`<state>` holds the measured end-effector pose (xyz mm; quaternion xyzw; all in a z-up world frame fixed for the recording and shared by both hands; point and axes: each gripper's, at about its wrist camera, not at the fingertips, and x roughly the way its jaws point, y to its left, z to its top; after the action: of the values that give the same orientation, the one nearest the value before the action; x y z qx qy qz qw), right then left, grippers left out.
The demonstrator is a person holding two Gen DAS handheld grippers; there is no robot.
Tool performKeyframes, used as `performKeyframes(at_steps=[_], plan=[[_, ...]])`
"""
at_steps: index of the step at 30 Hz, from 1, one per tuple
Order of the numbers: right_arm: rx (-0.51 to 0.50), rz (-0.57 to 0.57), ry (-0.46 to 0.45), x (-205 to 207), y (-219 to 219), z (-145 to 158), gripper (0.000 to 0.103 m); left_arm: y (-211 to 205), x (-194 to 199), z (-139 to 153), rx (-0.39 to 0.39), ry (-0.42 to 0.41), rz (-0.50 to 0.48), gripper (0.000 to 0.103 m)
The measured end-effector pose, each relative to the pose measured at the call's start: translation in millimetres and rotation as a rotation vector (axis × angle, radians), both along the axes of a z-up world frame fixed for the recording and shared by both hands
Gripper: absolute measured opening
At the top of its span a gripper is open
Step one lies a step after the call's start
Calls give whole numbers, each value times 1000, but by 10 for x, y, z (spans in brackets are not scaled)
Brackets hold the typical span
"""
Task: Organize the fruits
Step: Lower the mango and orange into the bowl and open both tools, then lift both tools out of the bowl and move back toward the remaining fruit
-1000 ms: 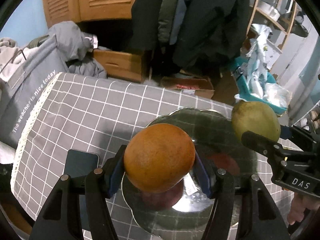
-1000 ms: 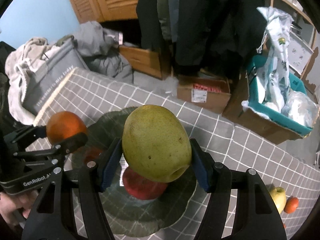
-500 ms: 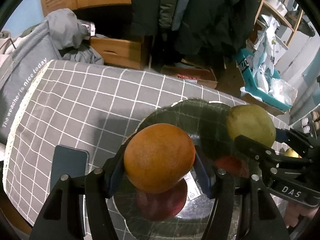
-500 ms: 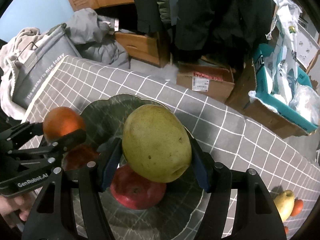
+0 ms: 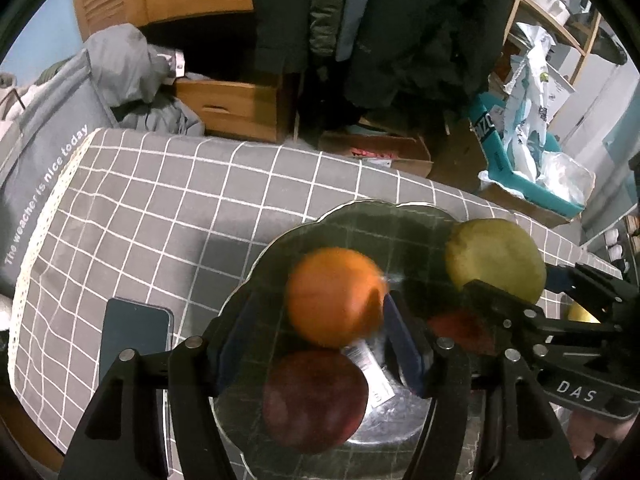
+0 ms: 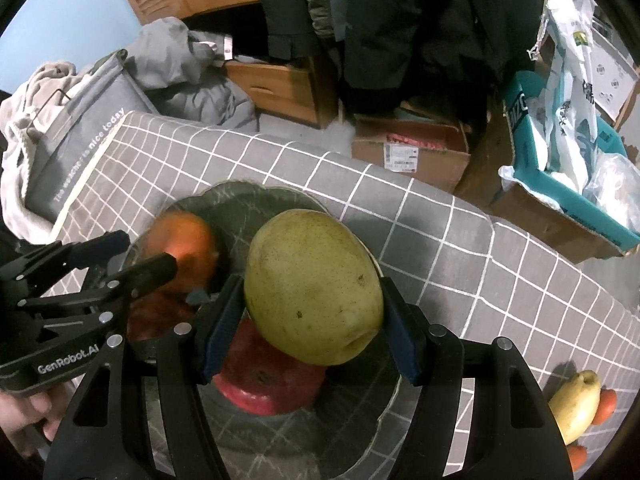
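Since the earlier frames, both grippers have come down toward the plate (image 5: 280, 248), and I am seeing the left gripper's (image 5: 320, 334) jaws having just been opening. Its orange (image 5: 336, 294) is now blurred and sitting forward of the blue pads (image 5: 404, 344), with a clear gap showing on the left side, so I am reading the fingers as parted and no longer pressing the fruit. That orange is lying over the dark scalloped plate, just above a red apple (image 5: 316, 398) resting in it.

I am keeping the right gripper (image 6: 312, 332) at a medium spread, its pads clamped on both flanks of the green pear (image 6: 314, 286). This pear is hanging over the plate's right part, directly above a second red apple (image 6: 268, 384).

On the grey checked tablecloth (image 6: 460, 264), a yellow fruit (image 6: 576, 404) and small orange ones (image 6: 604, 406) are lying well apart to the right. A phone (image 5: 134, 340) is lying left of the plate.
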<state>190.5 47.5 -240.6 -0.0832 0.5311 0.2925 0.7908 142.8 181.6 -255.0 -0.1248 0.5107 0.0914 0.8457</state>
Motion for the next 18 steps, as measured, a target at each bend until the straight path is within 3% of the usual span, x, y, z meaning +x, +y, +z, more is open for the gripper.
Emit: performKeyframes(at_steps=[10, 18], plan=[[-9, 6, 27, -1, 51, -49, 68, 131, -93, 80, -11, -11, 54, 73], [35, 9, -33, -21, 38, 243, 67, 168, -171, 202, -7, -30, 72, 73]])
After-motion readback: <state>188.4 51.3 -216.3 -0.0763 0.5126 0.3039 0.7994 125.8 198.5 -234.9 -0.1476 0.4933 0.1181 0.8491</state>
